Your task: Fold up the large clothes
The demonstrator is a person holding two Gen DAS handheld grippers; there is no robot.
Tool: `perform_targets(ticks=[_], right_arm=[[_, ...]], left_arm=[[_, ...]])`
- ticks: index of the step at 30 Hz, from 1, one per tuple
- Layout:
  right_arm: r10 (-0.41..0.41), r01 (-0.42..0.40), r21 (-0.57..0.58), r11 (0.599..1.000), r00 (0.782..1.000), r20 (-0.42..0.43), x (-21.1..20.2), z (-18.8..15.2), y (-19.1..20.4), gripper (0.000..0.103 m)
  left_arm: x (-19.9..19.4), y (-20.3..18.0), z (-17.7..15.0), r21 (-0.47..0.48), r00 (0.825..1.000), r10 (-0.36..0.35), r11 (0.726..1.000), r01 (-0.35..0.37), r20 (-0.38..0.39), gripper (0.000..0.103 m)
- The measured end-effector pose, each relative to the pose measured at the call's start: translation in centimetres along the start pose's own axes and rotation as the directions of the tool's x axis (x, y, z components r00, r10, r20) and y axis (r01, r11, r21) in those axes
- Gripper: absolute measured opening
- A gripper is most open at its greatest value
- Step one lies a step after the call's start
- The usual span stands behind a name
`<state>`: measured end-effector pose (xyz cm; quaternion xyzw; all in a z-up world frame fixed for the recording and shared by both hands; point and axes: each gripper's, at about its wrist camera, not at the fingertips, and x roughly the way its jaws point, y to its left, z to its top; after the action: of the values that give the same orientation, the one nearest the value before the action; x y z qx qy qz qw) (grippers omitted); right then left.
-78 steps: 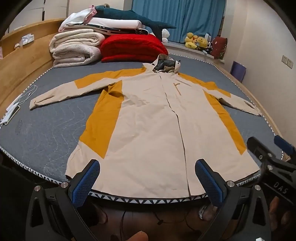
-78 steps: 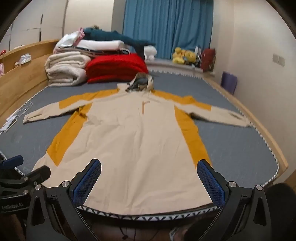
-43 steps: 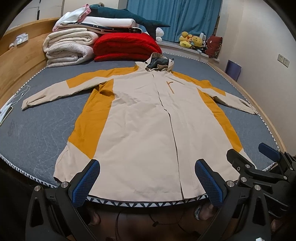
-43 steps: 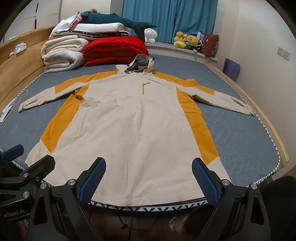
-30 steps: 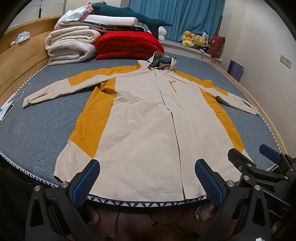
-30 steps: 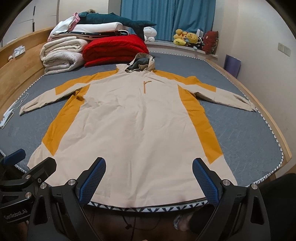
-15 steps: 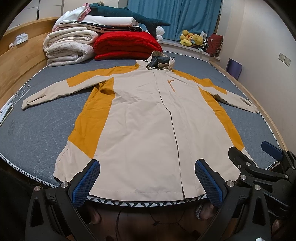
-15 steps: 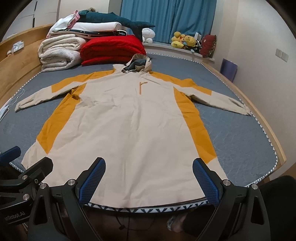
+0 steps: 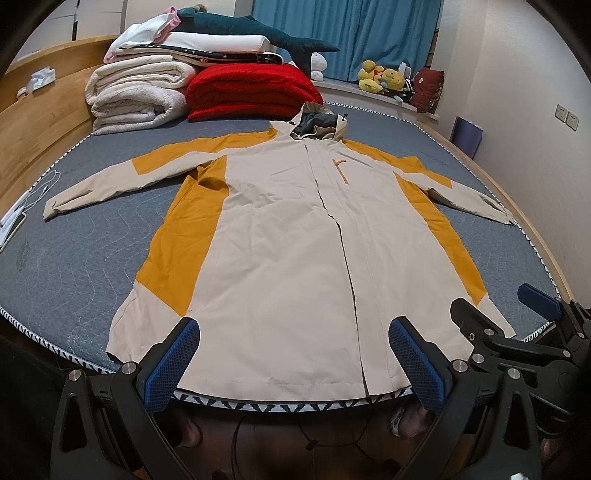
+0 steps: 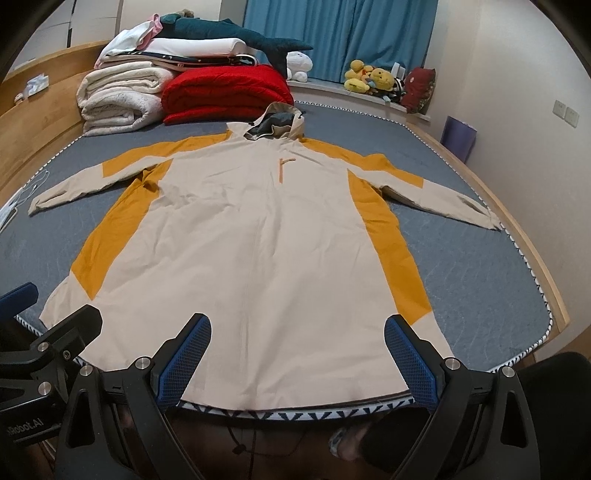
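Across the grey quilted bed [image 9: 66, 258], spread flat and face up: one long beige-and-mustard hooded coat [image 9: 295, 236], hood towards the headboard end, hem along the near edge, both sleeves stretched out sideways, one to each side. Not yet folded anywhere.

Poised past the near edge, off the hem: left gripper [image 9: 293, 354] with blue-padded fingers [image 9: 173, 360] spread wide and nothing between them; right gripper [image 10: 297, 356] just the same, fingers [image 10: 412, 360] wide apart and empty. Neither touching the cloth, as far as the fisheye allows judging.

Step in hand, by the look of it: the very start, lining up before a first grasp. Next move likely calls for pinching a sleeve cuff or a side edge and carrying it over the coat's middle; thin, slippery-looking fabric, so a grip well onto the cloth.

Counted: one coat, two sleeves, one hood, two grippers. Behind the hood, one folded red quilt [image 9: 251, 90], one stack of rolled cream blankets [image 9: 136, 96] beside it, one dark teal plush shark [image 9: 258, 35] on top of white bedding. Several yellow plush toys [image 9: 382, 75] on the window ledge, number unclear.
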<state>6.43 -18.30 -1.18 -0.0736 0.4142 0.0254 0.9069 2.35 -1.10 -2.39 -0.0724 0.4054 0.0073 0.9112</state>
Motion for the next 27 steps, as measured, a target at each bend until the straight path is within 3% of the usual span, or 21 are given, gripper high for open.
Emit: perform_targets(ticks=[6,14,17,21,27], right_arm=[[0.004,-0.004,0.006,1.0,1.0,-0.001,0.0,-0.1,0.0,0.095],[0.012,-0.013,0.02,1.0,1.0,0.029,-0.5,0.7,-0.4,0.092],[0.018,-0.02,0.027,0.999,0.999,0.049,-0.9,1.9,-0.9,0.079],[0.025,-0.032,0.065,0.997,0.995,0.101,-1.5,4.9,-2.5,0.07],[0.042,-0.067,0.107,0.992,0.973,0.228,-1.2,11.1,-4.6,0.069]], left_arm=[[-0.2,-0.3,0.2,0.007,1.0,-0.004,1.0,0.004,0.004,0.1],[-1.5,-1.0,1.4,0.054,0.998,-0.017,0.998,0.013,0.065,0.087],[-2.2,-0.7,3.0,0.066,0.995,-0.032,0.997,0.026,0.093,0.078],[-2.6,0.0,5.8,0.087,0.991,-0.051,0.995,0.04,0.124,0.051],[-1.3,3.4,12.9,0.064,0.98,-0.069,0.996,0.058,0.185,0.034]])
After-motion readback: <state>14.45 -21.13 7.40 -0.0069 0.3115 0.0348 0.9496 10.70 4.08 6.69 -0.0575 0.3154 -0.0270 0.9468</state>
